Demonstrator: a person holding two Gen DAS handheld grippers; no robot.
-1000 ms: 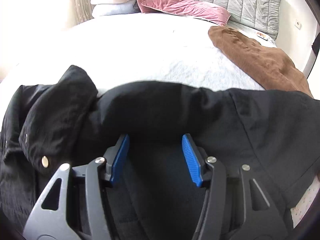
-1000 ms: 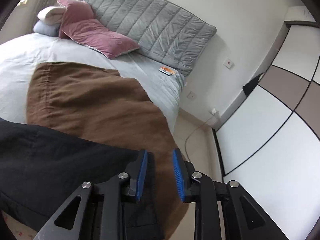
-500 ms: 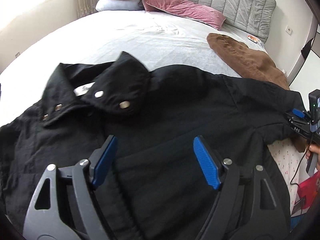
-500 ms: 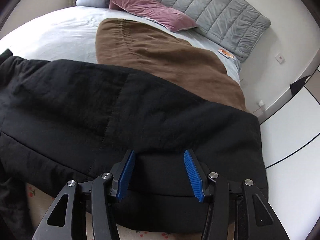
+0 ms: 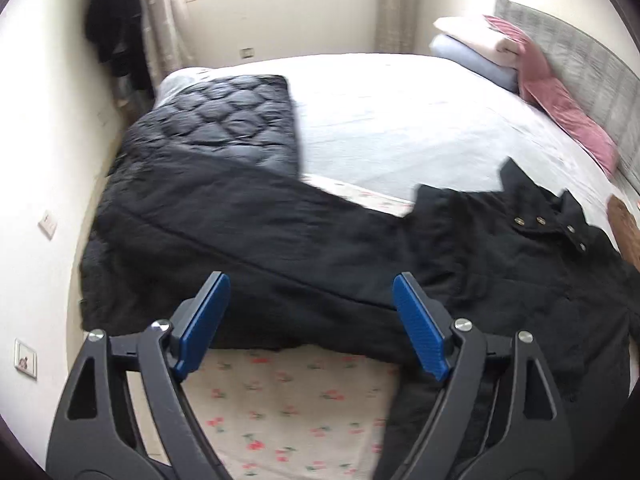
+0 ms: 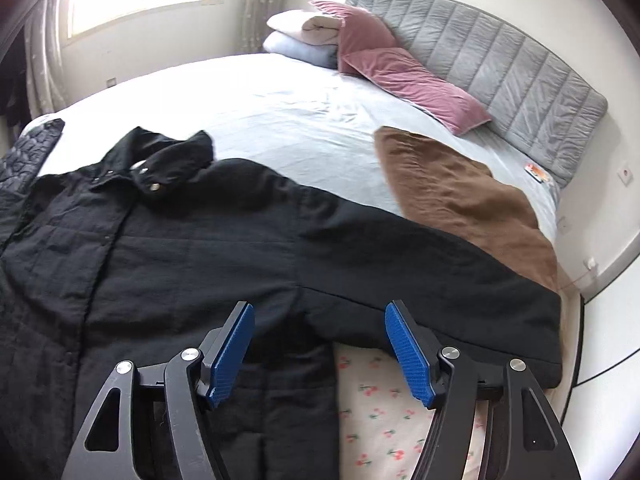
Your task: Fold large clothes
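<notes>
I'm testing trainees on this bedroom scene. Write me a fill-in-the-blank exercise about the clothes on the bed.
1. The black coat lies spread on the bed with its collar toward the ____.
2. The garment beside the coat's right sleeve, near the headboard, is ____ in colour.
3. Nothing is gripped between the blue pads of the right gripper; its jaws are ____.
4. The long pillow against the headboard is ____.

Missing words: window; brown; opening; pink

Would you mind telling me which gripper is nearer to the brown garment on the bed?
The right. The right gripper hovers above the black coat's sleeve, which lies against the brown garment. The left gripper is over the coat's opposite sleeve, with the garment at its view's far edge.
</notes>
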